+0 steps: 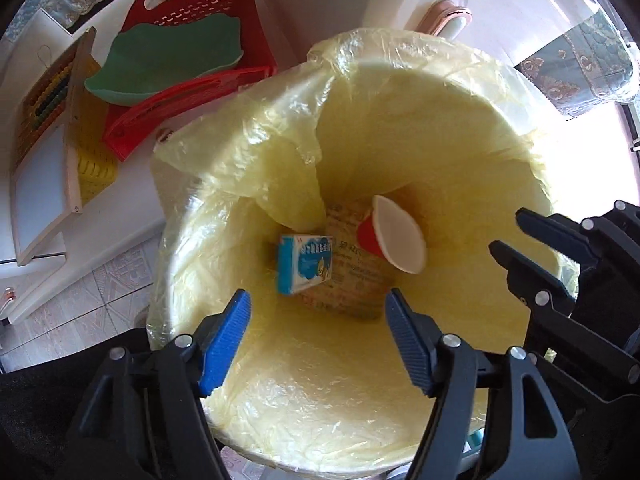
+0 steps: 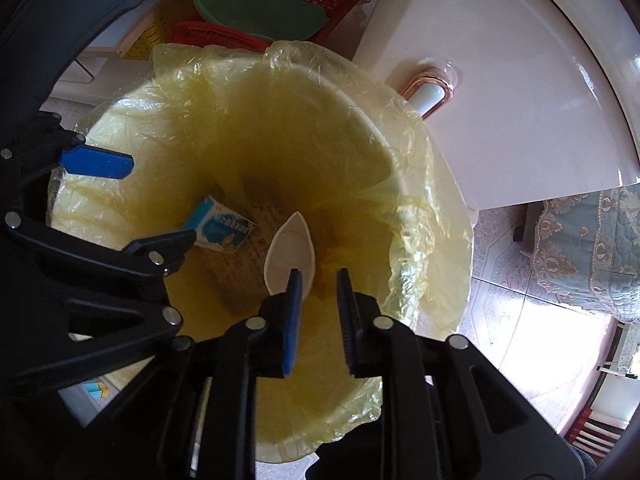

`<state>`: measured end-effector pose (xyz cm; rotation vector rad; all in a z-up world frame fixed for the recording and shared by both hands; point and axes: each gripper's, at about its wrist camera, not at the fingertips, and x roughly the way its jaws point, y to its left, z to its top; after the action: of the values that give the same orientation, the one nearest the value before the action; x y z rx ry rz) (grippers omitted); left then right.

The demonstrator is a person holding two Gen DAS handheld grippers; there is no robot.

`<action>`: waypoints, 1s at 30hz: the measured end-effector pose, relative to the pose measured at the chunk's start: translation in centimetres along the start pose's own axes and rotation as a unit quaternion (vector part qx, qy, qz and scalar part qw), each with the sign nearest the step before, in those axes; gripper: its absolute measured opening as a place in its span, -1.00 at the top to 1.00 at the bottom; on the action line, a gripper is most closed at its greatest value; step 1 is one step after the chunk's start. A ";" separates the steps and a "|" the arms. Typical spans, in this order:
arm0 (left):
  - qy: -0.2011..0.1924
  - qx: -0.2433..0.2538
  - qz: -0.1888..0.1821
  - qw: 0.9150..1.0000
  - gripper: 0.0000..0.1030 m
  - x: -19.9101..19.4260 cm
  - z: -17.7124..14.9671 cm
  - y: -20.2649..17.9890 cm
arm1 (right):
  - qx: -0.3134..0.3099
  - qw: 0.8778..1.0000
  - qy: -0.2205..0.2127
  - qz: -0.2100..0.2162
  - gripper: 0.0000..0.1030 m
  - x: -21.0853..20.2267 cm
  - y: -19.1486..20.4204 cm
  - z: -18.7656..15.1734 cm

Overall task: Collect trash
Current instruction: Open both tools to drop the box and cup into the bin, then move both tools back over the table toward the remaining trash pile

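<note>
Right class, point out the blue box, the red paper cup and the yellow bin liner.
blue box (image 1: pixel 306 263), left wrist view, printed top face.
red paper cup (image 1: pixel 370 237), left wrist view, red outer wall.
yellow bin liner (image 2: pixel 424 216), right wrist view, folded rim.

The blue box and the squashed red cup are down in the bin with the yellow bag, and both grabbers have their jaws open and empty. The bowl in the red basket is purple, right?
Almost. The bowl in the red basket is green, not purple; the left wrist view shows it. Everything else holds: blue box and red cup lie in the yellow-bagged bin, and the left gripper and right gripper have open, empty jaws.
</note>
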<state>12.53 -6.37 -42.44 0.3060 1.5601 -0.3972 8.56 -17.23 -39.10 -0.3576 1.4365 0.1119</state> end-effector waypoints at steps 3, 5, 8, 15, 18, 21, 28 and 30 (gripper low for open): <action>0.001 -0.003 0.000 1.000 -0.32 0.1 0.0 0.0 | 0.004 1.000 0.001 -0.001 0.43 0.0 -0.1 0.0; 0.005 -0.006 -0.001 1.000 -0.32 0.2 -0.1 0.1 | 0.003 1.000 0.001 -0.002 0.42 0.0 -0.1 0.1; 0.004 -0.005 0.002 1.000 -0.32 0.1 -0.3 0.4 | 0.002 1.000 0.002 -0.003 0.41 -0.1 0.2 0.1; 0.000 0.000 0.029 1.000 -0.32 -0.6 -0.5 -0.2 | 0.009 1.000 -0.005 0.003 0.02 -0.7 0.2 -0.1; 0.005 -0.001 0.034 0.999 -0.34 -1.1 -0.9 -0.1 | 0.009 1.000 -0.014 0.011 -0.04 -1.7 0.2 -0.5; 0.010 0.006 0.046 0.999 -0.35 -2.4 -1.6 -0.3 | 0.002 0.999 -0.027 0.016 -0.16 -3.3 0.4 -1.1; 0.000 0.029 0.034 0.999 -0.46 -10.3 -4.2 0.3 | -0.017 0.996 -0.069 0.049 -0.39 -10.0 -0.4 -2.1; -0.011 0.032 0.026 0.999 -0.49 -14.1 -4.6 1.1 | -0.020 0.995 -0.083 0.046 -0.52 -12.5 -1.5 -1.9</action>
<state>9.34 -2.63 -28.43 0.3901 1.5170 -0.4092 5.52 -17.53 -26.79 -0.3064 1.2871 0.2405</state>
